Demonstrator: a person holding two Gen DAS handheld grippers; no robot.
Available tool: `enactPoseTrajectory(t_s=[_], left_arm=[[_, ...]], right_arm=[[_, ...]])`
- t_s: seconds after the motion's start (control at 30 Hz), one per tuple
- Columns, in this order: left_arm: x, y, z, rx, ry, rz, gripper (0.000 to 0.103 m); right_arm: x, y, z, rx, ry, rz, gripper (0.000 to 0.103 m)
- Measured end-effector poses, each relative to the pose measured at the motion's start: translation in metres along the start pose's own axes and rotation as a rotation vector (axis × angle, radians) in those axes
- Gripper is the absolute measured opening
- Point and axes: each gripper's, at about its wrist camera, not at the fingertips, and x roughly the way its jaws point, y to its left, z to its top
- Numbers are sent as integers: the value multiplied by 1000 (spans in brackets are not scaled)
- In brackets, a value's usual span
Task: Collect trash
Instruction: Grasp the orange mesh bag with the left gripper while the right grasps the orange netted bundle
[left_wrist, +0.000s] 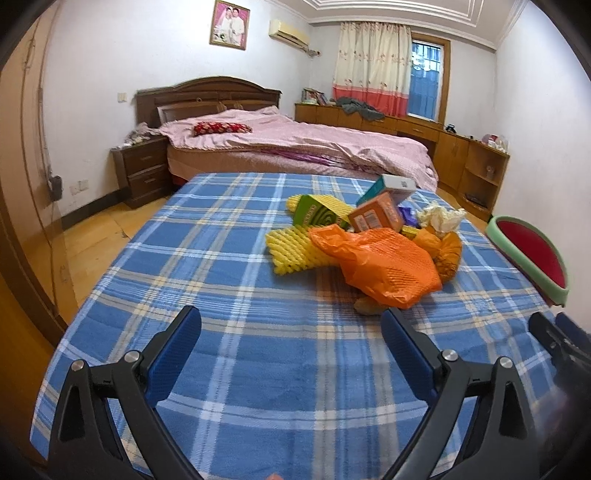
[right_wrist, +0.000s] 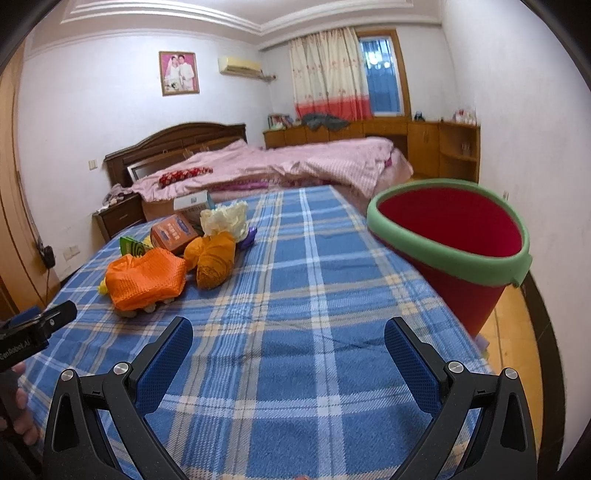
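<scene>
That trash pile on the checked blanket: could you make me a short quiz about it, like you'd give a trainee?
1. True or false: the left gripper is shut on the orange plastic bag.
2. Multiple choice: the red bucket with the green rim stands
A. in the middle of the pile
B. at the right edge of the blue checked blanket, apart from the pile
C. on the pink bed
3. Fill in: the crumpled tissue lies on the ____ side of the pile, away from the grippers.

Key
1. False: both the left and the right gripper are open and hold nothing.
2. B
3. far
</scene>
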Motion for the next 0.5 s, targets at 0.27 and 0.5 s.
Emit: enactPoseTrajectory(t_s=[0.27, 0.5], left_arm=[[5, -21, 27, 69, 39, -115, 97], [34, -55, 45, 176, 95, -174, 97]], right_arm=[[-5, -8, 7, 30, 40, 3, 103], [-9, -22, 27, 108, 35, 6, 103]])
